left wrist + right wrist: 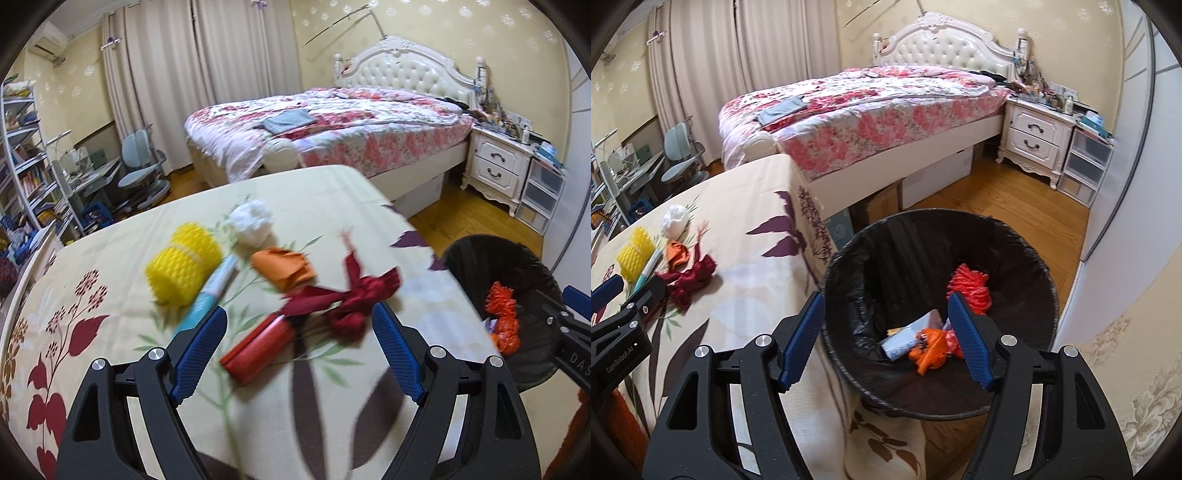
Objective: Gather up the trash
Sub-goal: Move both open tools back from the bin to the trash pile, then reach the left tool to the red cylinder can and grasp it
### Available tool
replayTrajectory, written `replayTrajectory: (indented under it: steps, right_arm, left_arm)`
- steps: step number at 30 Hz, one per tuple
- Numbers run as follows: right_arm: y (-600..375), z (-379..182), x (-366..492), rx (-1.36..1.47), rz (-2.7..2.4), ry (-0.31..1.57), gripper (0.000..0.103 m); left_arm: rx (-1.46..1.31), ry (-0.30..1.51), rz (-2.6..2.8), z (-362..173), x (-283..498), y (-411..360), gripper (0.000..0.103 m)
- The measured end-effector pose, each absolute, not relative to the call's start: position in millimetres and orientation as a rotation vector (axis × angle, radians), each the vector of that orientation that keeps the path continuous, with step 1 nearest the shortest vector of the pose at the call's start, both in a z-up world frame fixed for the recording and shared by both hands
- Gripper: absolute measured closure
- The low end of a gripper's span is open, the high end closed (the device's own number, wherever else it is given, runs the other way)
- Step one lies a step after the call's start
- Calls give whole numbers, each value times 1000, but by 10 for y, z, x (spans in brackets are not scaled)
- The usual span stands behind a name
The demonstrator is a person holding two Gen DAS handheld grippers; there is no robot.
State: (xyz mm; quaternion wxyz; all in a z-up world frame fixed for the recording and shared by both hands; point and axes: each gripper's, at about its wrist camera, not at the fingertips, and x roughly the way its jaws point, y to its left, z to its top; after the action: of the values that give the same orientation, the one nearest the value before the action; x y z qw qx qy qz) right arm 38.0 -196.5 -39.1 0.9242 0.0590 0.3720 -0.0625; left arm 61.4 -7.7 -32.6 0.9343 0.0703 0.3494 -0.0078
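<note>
**Half the litter binned, a handful left on the table**

A person's left gripper [299,354] hangs with its blue-padded jaws spread wide and empty over a cream tablecloth printed with leaves [110,258], framing a red cylindrical tube [260,349] and a crumpled dark red ribbon [343,299]. The right gripper [886,339] hovers above a round bin lined with a black plastic bag [849,306], its jaws likewise apart with nothing between them.

Judging by the contents, the job is partly done: an orange-red mesh net [971,291], a crumpled orange wrapper [931,350] and a pale paper packet [905,339] already lie in the bin. Still on the table, clustered together, are a yellow foam-net roll [184,266], a white crumpled tissue ball [253,221], a folded orange scrap [286,269], a slim teal-and-white tube [214,291], the ribbon and the red tube.

The red tube, nearest the left gripper, lies flat, its long axis running diagonally from near-left to far-right in the left wrist view, the far end touching the ribbon. The teal tube lies roughly parallel, just beside the yellow roll.

The bin stands at the table's right edge, near the pile.
</note>
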Motion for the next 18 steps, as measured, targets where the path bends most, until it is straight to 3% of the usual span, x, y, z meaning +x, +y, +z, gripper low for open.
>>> replayTrajectory:
  steps: [10, 18]
  right_arm:
    - [-1550, -420, 449, 90, -41, 786, 36]
    - [-1355, -426, 479, 70, 2, 796, 35]
  left_arm:
    - [109, 775, 10, -424, 692, 242, 23]
    - [103, 857, -68, -522, 779, 240, 53]
